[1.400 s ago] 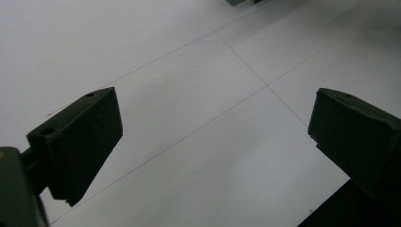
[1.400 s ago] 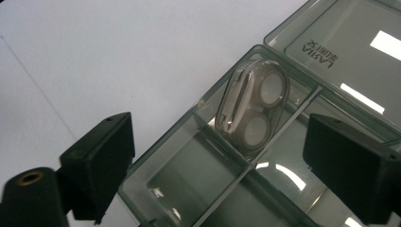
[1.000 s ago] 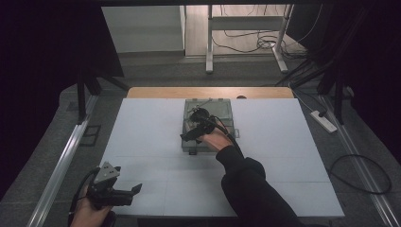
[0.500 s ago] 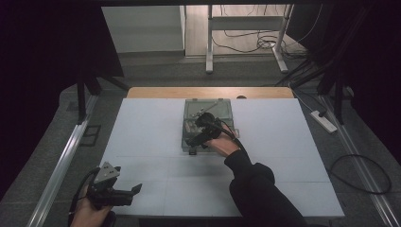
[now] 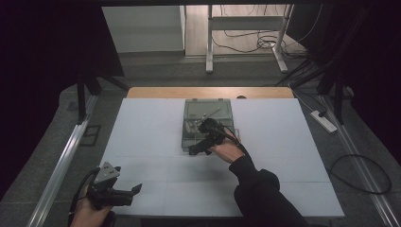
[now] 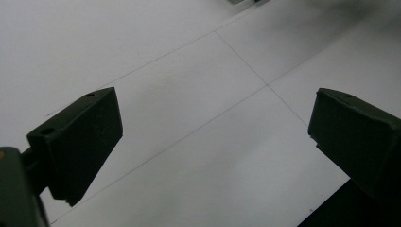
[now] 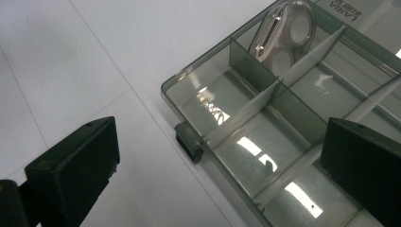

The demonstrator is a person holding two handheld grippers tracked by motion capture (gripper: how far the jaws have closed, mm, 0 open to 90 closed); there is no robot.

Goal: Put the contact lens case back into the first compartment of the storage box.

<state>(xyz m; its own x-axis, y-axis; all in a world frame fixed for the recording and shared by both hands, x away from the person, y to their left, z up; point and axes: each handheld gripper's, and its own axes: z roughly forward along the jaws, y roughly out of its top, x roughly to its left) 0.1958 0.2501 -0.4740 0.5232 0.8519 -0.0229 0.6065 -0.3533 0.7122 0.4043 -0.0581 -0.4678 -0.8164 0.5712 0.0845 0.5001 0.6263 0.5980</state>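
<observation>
High view, divided clear box (image 5: 208, 113) mid-table, power strip (image 5: 324, 121) on floor

High view overlooks table (image 5: 142, 142), gripper views close above, right sharing organizer box (image 7: 265, 142)

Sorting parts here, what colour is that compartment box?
Smoky grey, see-through plastic box; clearest in the right gripper view.

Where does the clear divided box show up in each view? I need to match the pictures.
High view: the clear divided box sits at the middle of the white table, toward the far edge, with the right tool at its near side.
Left gripper view: a sliver of its corner shows at the top edge.
Right gripper view: it fills the right half, one corner pointing left.
Shared landmark: the thin seam lines across the white table.
</observation>
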